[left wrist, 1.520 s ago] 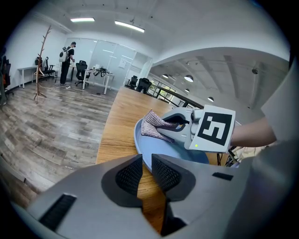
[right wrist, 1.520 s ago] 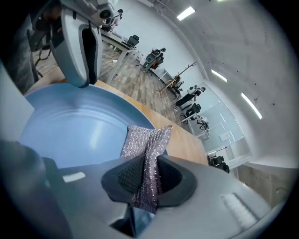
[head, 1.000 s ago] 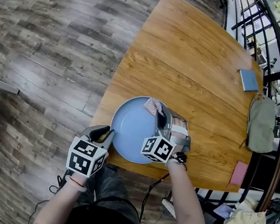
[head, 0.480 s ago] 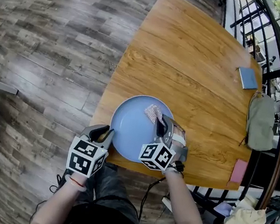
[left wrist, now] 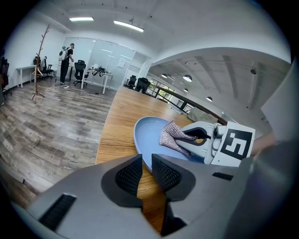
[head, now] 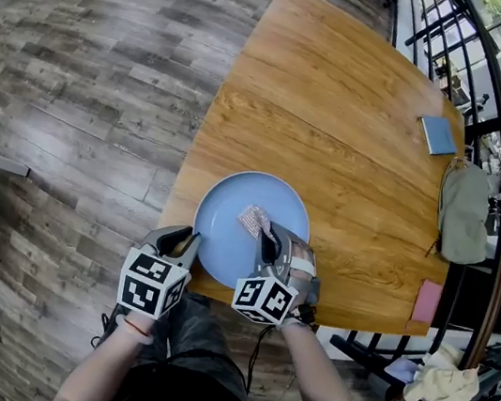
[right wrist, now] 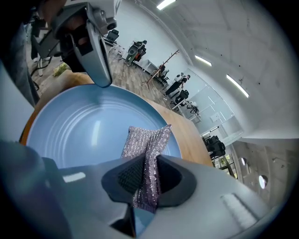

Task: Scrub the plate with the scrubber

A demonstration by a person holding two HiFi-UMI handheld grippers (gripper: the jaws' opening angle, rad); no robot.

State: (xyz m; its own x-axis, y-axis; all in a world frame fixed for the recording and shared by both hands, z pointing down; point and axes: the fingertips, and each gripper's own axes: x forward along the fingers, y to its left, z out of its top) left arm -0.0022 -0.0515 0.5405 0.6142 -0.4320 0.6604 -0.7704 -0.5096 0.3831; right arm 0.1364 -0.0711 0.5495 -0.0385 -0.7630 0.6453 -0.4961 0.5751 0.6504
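Note:
A round blue plate (head: pixel 231 203) lies at the near edge of the wooden table (head: pixel 341 115). My right gripper (head: pixel 266 237) is shut on a silvery pink scrubber (head: pixel 253 220), which rests on the middle of the plate. In the right gripper view the scrubber (right wrist: pixel 147 142) hangs from the jaws (right wrist: pixel 150 172) onto the plate (right wrist: pixel 79 130). My left gripper (head: pixel 187 238) sits at the plate's near-left rim, its jaws pinched on the edge. The left gripper view shows the plate (left wrist: pixel 148 133) running into the narrow gap of the left gripper (left wrist: pixel 145 161), with the scrubber (left wrist: pixel 172 136) beyond.
A blue notebook (head: pixel 437 136), a grey bag (head: pixel 465 216) and a pink item (head: pixel 426 302) lie along the table's right side, beside a black railing (head: pixel 446 56). Wood floor (head: pixel 91 73) lies left of the table. People stand far off in the room.
My right gripper has dragged the scrubber from the plate's far right rim toward me and leftward, to the plate's middle. The left gripper has stayed at the rim.

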